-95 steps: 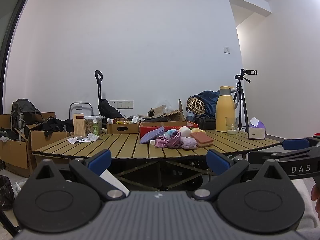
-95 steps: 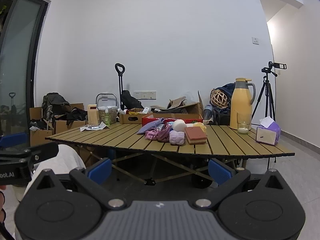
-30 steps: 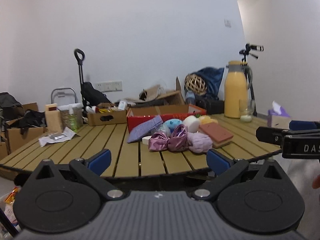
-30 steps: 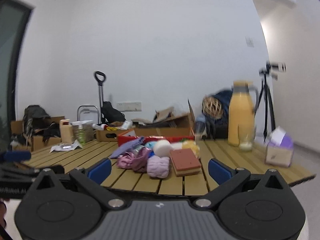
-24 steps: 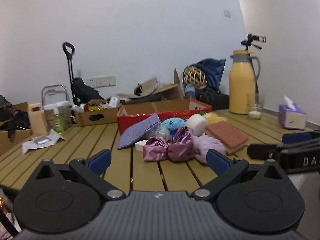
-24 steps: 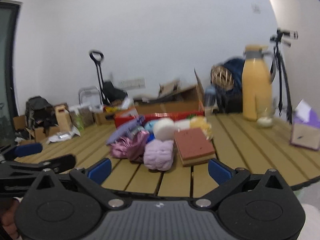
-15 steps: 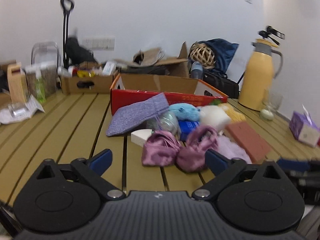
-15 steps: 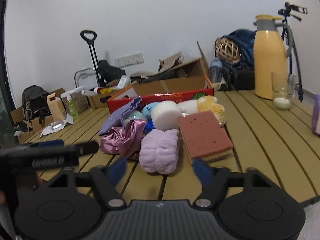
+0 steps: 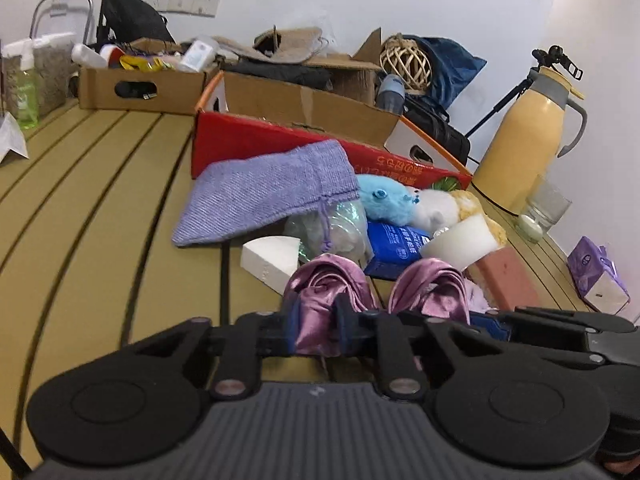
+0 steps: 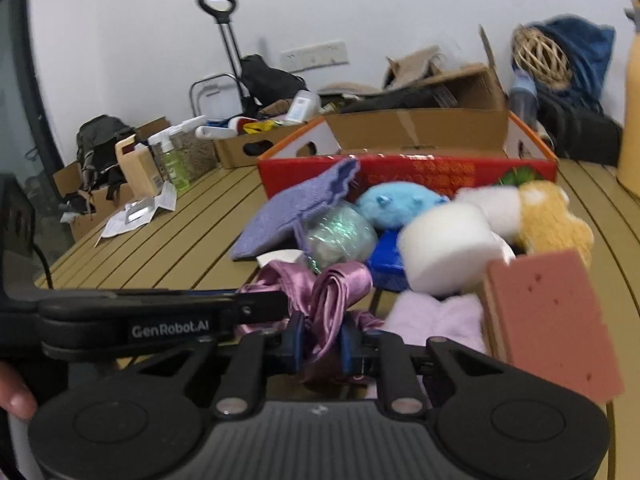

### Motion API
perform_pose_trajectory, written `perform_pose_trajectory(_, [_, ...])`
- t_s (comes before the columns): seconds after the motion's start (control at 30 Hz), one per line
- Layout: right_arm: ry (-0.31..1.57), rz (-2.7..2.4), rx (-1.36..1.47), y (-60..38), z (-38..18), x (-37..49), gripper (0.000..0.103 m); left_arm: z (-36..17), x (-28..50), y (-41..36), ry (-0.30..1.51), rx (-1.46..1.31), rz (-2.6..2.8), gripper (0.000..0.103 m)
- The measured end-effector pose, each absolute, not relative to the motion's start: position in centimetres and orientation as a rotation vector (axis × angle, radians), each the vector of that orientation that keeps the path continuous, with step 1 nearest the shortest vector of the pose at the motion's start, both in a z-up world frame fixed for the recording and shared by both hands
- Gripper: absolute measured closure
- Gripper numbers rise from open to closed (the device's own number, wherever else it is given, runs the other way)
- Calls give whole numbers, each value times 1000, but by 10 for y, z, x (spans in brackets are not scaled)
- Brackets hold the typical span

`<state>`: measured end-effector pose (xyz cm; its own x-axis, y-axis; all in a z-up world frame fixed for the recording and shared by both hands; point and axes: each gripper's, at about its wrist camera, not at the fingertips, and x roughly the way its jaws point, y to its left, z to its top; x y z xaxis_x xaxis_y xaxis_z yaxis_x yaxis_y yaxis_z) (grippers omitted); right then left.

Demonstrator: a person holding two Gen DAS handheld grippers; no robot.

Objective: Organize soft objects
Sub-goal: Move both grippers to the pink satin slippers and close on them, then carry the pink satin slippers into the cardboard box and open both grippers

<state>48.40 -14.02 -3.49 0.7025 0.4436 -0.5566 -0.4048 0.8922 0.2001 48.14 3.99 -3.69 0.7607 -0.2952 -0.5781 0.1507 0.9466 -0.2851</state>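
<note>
A pile of soft things lies on the slatted table in front of a red box (image 9: 256, 142). My left gripper (image 9: 318, 332) is shut on the left bundle of shiny purple satin cloth (image 9: 324, 292). My right gripper (image 10: 322, 342) is shut on the right satin bundle (image 10: 336, 288), which also shows in the left wrist view (image 9: 432, 290). Behind lie a knitted purple pouch (image 9: 264, 196), a blue plush (image 9: 384, 198), a white sponge (image 10: 448, 248), a pink sponge (image 10: 552, 316), a lilac fluffy cloth (image 10: 436, 318) and a yellow plush (image 10: 548, 216).
A yellow thermos (image 9: 532, 136) and a glass (image 9: 540, 210) stand at the table's right, with a purple tissue pack (image 9: 600, 280) near the edge. A cardboard box of bottles (image 9: 136, 84) and a green bottle (image 9: 24, 84) stand at the back left.
Both grippers have moved in from in front of the table to the pile. Each was open and has closed on a satin bundle.
</note>
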Motion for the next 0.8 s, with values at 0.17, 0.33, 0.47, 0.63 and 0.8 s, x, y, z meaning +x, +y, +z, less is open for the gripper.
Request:
perform_pose_trajectory(0.17, [560, 504, 64, -139, -6, 461, 99, -5, 441, 44, 527, -239, -261, 90])
perform_pose_trajectory(0.33, [446, 571, 100, -148, 51, 438, 99, 49, 407, 55, 397, -288, -286, 90])
perform_pose_trajectory(0.47, [399, 599, 85, -148, 95, 449, 99, 91, 417, 68, 357, -341, -312, 90])
perform_pose_trajectory(0.63, [377, 590, 54, -145, 132, 492, 99, 125, 462, 66, 335, -332, -309, 90])
perform_pose_trajectory(0.8, [415, 565, 52, -138, 148, 566, 99, 139, 535, 56, 365, -305, -279, 90])
